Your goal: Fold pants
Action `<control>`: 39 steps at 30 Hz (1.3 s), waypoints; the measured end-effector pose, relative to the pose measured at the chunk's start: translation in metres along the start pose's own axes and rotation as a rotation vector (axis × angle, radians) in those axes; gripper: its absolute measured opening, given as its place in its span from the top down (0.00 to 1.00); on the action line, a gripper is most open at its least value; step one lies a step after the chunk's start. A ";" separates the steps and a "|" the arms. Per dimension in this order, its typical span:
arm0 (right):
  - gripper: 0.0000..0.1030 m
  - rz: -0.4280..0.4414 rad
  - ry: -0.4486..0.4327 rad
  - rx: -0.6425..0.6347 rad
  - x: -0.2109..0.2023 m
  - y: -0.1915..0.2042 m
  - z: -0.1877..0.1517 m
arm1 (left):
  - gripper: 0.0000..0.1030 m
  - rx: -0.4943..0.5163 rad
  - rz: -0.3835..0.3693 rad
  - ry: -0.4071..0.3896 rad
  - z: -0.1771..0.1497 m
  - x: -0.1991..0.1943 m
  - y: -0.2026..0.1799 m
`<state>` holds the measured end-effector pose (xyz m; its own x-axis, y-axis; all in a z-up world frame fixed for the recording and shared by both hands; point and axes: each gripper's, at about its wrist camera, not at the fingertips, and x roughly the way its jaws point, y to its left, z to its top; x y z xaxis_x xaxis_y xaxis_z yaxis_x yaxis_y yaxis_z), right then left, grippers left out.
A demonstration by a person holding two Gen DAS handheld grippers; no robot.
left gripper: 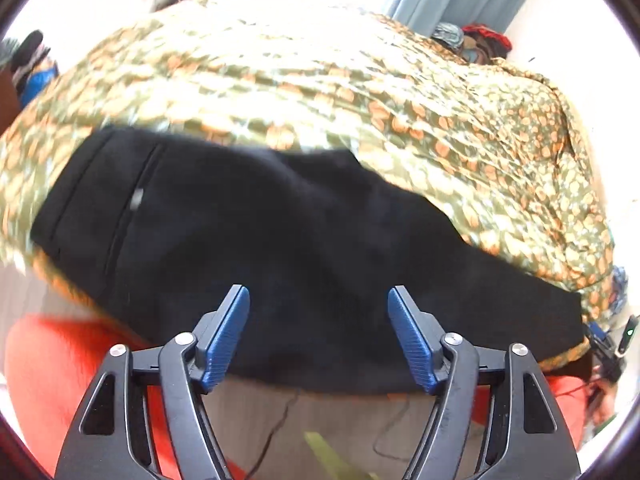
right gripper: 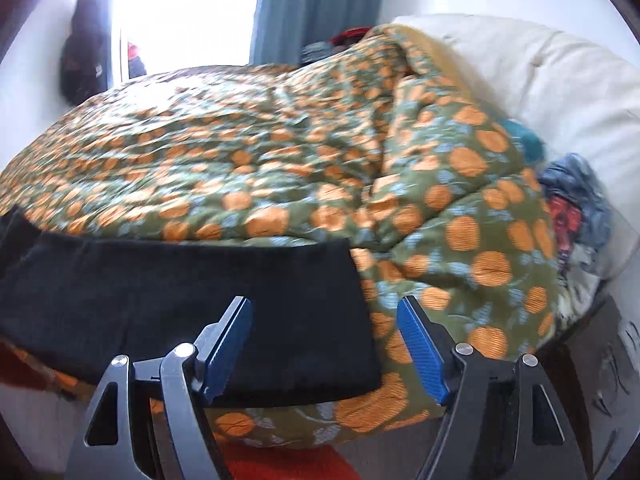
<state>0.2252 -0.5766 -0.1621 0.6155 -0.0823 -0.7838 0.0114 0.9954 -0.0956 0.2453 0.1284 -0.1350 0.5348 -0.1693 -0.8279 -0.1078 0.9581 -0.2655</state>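
Left wrist view shows the bed [left gripper: 360, 92], its quilt lumpy and soft, so a fold pressed there may skew or slide off the near edge. Black pants [left gripper: 260, 240] lie flat along that edge, legs apparently doubled. Both the left claw [left gripper: 319, 296] and right claw [right gripper: 324, 306] hang wide apart, gripping nothing.

Daylight floods both fisheye views, blowing out the window [right gripper: 188, 12].
Motion blur smears the quilt [left gripper: 248, 64] below it; edges bend and darken.
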 end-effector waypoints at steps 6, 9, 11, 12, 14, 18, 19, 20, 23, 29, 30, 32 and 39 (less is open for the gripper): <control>0.28 0.110 0.311 0.022 0.062 0.002 -0.007 | 0.62 -0.098 0.262 0.176 -0.010 0.071 0.043; 0.26 0.130 0.329 0.023 0.067 0.000 -0.011 | 0.61 -0.034 0.344 0.174 -0.020 0.061 0.031; 0.26 0.133 0.324 0.018 0.066 0.000 -0.013 | 0.57 -0.041 0.353 0.173 -0.024 0.054 0.033; 0.26 0.135 0.321 0.022 0.066 -0.001 -0.014 | 0.54 -0.050 0.350 0.169 -0.024 0.050 0.033; 0.26 0.142 0.316 0.036 0.065 -0.003 -0.013 | 0.34 -0.049 0.316 0.130 -0.021 0.039 0.026; 0.26 0.139 0.318 0.036 0.064 -0.004 -0.014 | 0.19 0.079 0.208 0.054 0.003 0.041 -0.009; 0.26 0.137 0.319 0.033 0.064 -0.004 -0.013 | 0.17 0.119 0.191 0.057 0.010 0.049 -0.016; 0.26 0.136 0.320 0.032 0.064 -0.003 -0.012 | 0.15 0.157 0.189 0.066 0.017 0.061 -0.020; 0.26 0.139 0.316 0.037 0.064 -0.003 -0.013 | 0.13 0.108 0.361 0.127 0.026 0.102 0.001; 0.26 0.134 0.302 0.035 0.060 -0.005 -0.017 | 0.16 0.016 0.343 0.087 0.026 0.088 0.010; 0.26 0.137 0.299 0.037 0.059 -0.006 -0.017 | 0.16 0.028 0.309 0.067 0.025 0.083 -0.001; 0.26 0.146 0.294 0.050 0.058 -0.008 -0.017 | 0.15 0.077 0.212 0.038 0.014 0.071 -0.027; 0.26 0.126 0.302 0.044 0.060 -0.004 -0.013 | 0.14 0.485 -0.109 0.107 -0.009 0.077 -0.198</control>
<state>0.2516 -0.5861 -0.2168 0.3529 0.0369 -0.9349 -0.0120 0.9993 0.0350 0.3000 -0.0768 -0.1507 0.4301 -0.2723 -0.8607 0.3588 0.9264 -0.1138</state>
